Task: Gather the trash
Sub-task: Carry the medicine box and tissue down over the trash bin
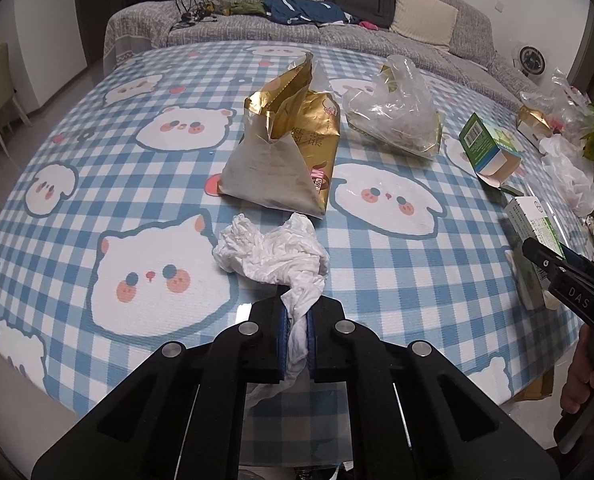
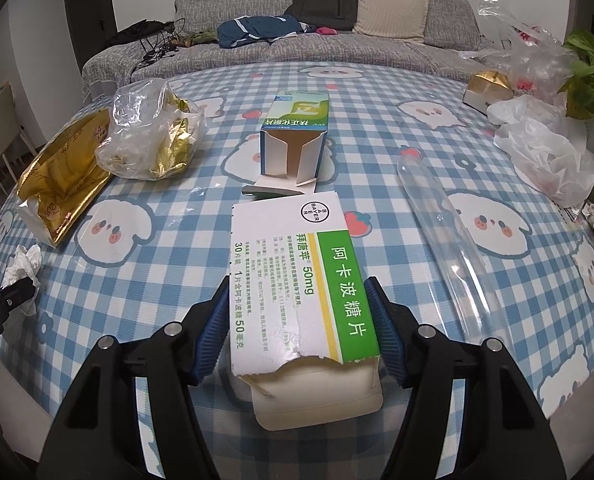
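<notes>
On the checked tablecloth (image 1: 109,184) the crumpled white tissue (image 1: 273,252) lies near the front edge, and the left gripper (image 1: 295,320) has its jaws pinched tight on the twisted tail of it. Just behind the tissue stands a gold wrapper (image 1: 293,148), with a clear plastic bag (image 1: 397,112) to its right. Farther right, a small green box (image 2: 297,136) lies open-ended, and in front of it the white and green medicine box (image 2: 301,276) sits between the right gripper (image 2: 301,332) fingers, whose half-spread jaws clamp its two long sides. A clear plastic tube (image 2: 453,248) lies beside it on the right
</notes>
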